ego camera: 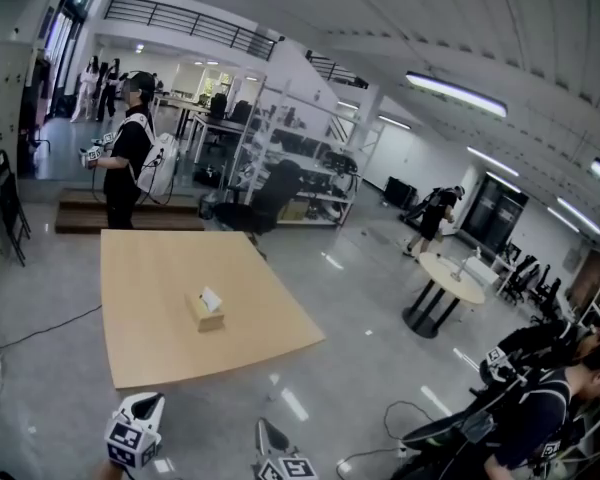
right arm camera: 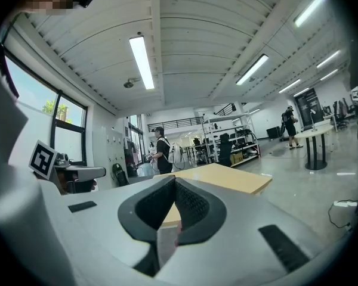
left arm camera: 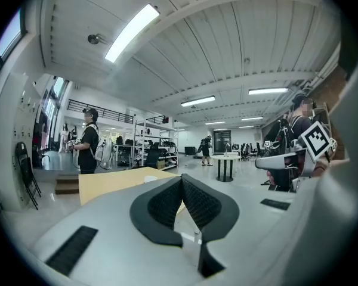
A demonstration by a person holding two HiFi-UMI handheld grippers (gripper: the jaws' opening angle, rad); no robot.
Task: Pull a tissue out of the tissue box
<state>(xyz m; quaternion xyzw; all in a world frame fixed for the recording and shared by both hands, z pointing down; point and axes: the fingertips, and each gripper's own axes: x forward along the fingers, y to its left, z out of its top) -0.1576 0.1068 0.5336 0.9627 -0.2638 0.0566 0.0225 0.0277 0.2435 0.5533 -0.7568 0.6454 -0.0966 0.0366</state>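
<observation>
A tan tissue box (ego camera: 205, 312) with a white tissue (ego camera: 211, 299) sticking up from its top stands near the middle of a light wooden table (ego camera: 160, 268). Both grippers are low at the near edge of the head view, short of the table and well apart from the box. My left gripper (ego camera: 152, 402) is shut with nothing held; in its own view the ribbed pads (left arm camera: 194, 202) meet, and the table (left arm camera: 107, 180) lies beyond. My right gripper (ego camera: 266, 428) is also shut and empty, its pads (right arm camera: 190, 205) touching, with the table (right arm camera: 227, 177) ahead.
A person (ego camera: 128, 153) with a white backpack and grippers stands past the table's far edge. Another person (ego camera: 540, 408) crouches at the lower right, with cables (ego camera: 400, 418) on the floor. A round table (ego camera: 450, 280), shelving (ego camera: 300, 168) and folding chairs (ego camera: 8, 208) stand around.
</observation>
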